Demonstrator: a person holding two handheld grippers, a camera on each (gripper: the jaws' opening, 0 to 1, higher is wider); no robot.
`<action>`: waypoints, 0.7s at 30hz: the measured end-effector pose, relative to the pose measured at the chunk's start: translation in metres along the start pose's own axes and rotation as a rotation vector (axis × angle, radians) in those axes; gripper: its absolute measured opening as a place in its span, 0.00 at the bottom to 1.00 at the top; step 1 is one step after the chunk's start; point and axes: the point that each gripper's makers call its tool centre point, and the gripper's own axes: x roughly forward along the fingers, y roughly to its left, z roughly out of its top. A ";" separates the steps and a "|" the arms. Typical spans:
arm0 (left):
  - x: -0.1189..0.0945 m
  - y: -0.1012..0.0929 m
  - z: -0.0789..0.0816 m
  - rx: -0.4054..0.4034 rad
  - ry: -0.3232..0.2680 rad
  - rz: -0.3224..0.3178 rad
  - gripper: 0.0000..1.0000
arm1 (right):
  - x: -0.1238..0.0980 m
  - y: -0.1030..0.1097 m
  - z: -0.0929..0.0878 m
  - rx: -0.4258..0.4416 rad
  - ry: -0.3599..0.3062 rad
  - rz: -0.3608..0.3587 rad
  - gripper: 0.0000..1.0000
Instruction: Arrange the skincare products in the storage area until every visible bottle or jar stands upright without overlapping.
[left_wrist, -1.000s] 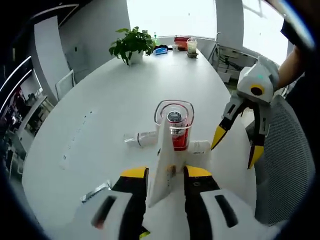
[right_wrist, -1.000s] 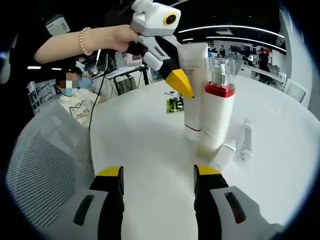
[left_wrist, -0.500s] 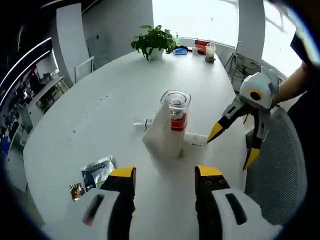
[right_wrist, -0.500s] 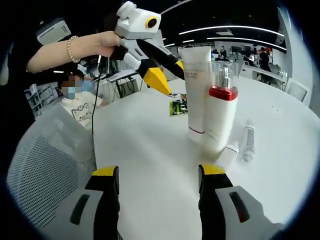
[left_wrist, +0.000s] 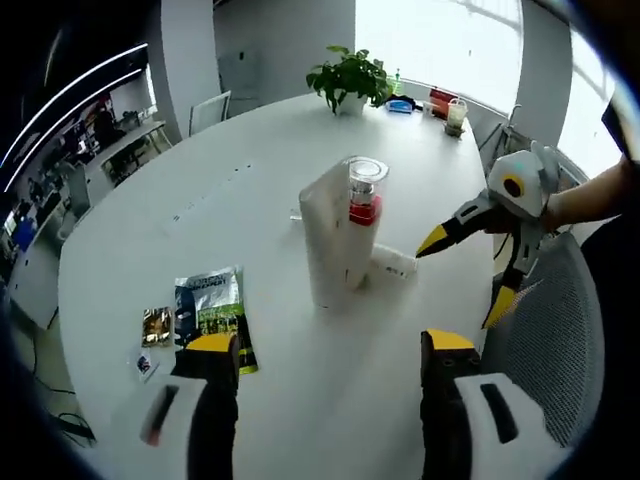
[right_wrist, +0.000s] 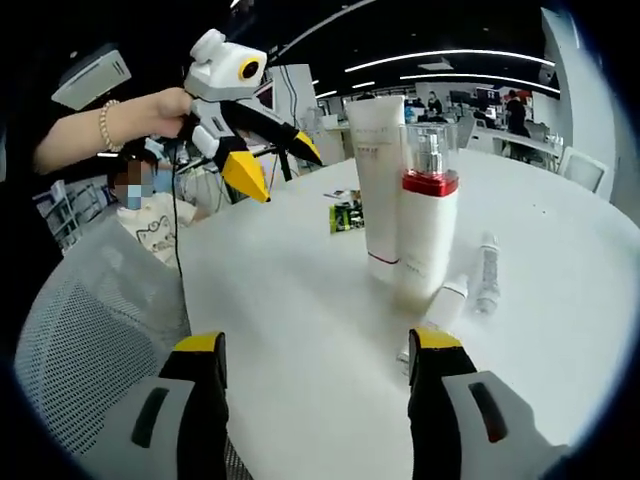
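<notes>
A tall white tube (left_wrist: 325, 240) stands upright on its cap, touching a white pump bottle (left_wrist: 362, 222) with a red collar and clear cap. A small white tube (left_wrist: 393, 265) lies flat beside them. My left gripper (left_wrist: 330, 345) is open and empty, drawn back from the pair. My right gripper (left_wrist: 465, 272) hangs open to their right. In the right gripper view the white tube (right_wrist: 378, 190) and pump bottle (right_wrist: 425, 225) stand ahead. The small tube (right_wrist: 445, 305) and a slim tube (right_wrist: 487, 275) lie by them. My right gripper (right_wrist: 318, 345) is open; the left gripper (right_wrist: 275, 162) is raised at upper left.
Printed sachets (left_wrist: 212, 305) lie on the white table (left_wrist: 200, 200) near my left jaw, and one sachet (right_wrist: 347, 215) shows behind the tube. A potted plant (left_wrist: 350, 75) and cups stand at the far end. A mesh chair (right_wrist: 90, 320) sits by the table edge.
My left gripper has let go of the white tube and pulled back and up. The tube now stands upright against the pump bottle. The right gripper stays open.
</notes>
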 end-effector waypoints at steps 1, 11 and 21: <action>-0.001 0.001 -0.002 -0.009 -0.001 0.002 0.74 | -0.002 0.001 0.003 0.007 -0.016 -0.003 0.75; -0.018 -0.014 -0.021 -0.124 -0.066 0.016 0.83 | -0.014 -0.001 0.000 0.024 0.009 -0.070 0.83; -0.037 -0.031 -0.059 -0.239 -0.115 0.038 0.96 | -0.027 -0.005 -0.002 0.053 0.031 -0.130 0.89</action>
